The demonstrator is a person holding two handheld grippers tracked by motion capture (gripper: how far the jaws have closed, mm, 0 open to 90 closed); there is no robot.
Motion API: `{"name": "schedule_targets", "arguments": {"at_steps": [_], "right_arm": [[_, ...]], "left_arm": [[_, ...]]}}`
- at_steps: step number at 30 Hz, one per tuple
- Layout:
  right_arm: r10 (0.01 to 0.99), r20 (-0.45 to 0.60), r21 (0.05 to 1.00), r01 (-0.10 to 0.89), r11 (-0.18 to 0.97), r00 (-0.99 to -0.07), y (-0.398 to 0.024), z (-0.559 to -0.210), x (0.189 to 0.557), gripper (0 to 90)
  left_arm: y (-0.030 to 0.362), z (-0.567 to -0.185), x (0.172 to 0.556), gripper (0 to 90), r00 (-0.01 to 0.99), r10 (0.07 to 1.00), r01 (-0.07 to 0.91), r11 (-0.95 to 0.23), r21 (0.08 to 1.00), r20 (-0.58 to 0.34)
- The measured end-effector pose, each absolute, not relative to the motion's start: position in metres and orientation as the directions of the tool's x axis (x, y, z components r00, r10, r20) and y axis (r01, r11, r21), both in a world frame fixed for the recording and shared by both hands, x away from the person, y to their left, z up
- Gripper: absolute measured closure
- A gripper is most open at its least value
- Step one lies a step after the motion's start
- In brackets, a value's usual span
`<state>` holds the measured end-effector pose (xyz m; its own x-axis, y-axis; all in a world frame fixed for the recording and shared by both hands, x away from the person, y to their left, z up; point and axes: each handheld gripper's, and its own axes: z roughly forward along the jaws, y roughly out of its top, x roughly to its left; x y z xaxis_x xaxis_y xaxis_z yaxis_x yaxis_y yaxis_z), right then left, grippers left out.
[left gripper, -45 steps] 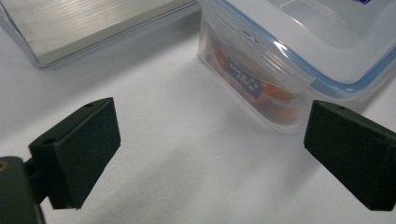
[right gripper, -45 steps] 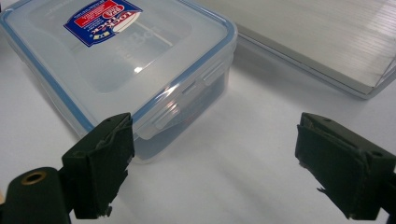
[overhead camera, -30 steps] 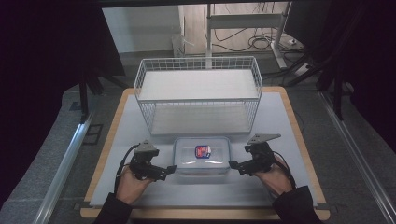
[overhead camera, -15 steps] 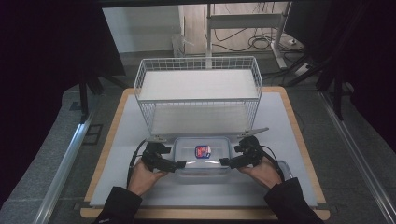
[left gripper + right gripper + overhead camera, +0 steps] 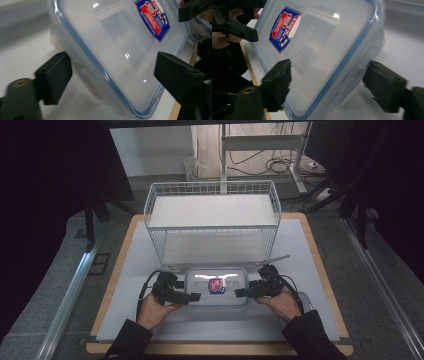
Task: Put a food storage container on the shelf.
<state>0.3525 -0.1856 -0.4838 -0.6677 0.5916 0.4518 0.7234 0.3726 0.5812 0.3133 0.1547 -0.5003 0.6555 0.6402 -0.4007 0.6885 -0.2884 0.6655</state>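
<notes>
A clear plastic food container with a blue-rimmed lid and a red-and-blue sticker lies on the white mat near the front. My left gripper is at its left end and my right gripper at its right end. In the left gripper view the container has its edge between the jaws of the gripper, which have just been closing; one jaw stands at the wall, the other over the lid. In the right gripper view the gripper straddles the container's edge, jaws just closing, with a gap at the outer jaw.
A white wire two-shelf rack stands just behind the container. A second clear container sits partly hidden by the right hand. The white mat lies on a wooden-edged table, with metal rails along both sides.
Both hands moved in from the sides to the container's ends. The jaws of both grippers have narrowed around its edges. The container has stayed in place.
</notes>
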Motion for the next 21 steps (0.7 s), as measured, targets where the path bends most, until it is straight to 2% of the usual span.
{"name": "schedule_targets", "arguments": {"at_steps": [5, 6, 7, 12, 14, 21], "right_arm": [[0.59, 0.441, 0.615, 0.707, 0.349, -0.676, -0.193, -0.478, 0.34, 40.4], [0.59, 0.441, 0.615, 0.707, 0.349, -0.676, -0.193, -0.478, 0.34, 40.4], [0.577, 0.464, 0.628, 0.709, 0.321, -0.672, -0.199, -0.478, 0.335, 46.0], [0.565, 0.477, 0.644, 0.705, 0.297, -0.674, -0.203, -0.479, 0.329, 48.5], [0.562, 0.472, 0.649, 0.699, 0.3, -0.68, -0.204, -0.479, 0.328, 49.3], [0.55, 0.485, 0.66, 0.697, 0.28, -0.68, -0.204, -0.482, 0.327, 48.7]], "left_arm": [[0.164, -0.497, 0.297, 33.0, 0.652, 0.647, 0.669, -0.247, 0.701, -0.395], [0.166, -0.497, 0.294, 33.0, 0.65, 0.645, 0.667, -0.231, 0.708, -0.401], [0.168, -0.497, 0.289, 39.0, 0.645, 0.643, 0.666, -0.209, 0.716, -0.412], [0.174, -0.5, 0.281, 44.1, 0.636, 0.633, 0.665, -0.159, 0.73, -0.441], [0.178, -0.503, 0.279, 48.7, 0.633, 0.618, 0.668, -0.133, 0.732, -0.465], [0.183, -0.507, 0.276, 50.6, 0.63, 0.595, 0.675, -0.104, 0.73, -0.498]]}}
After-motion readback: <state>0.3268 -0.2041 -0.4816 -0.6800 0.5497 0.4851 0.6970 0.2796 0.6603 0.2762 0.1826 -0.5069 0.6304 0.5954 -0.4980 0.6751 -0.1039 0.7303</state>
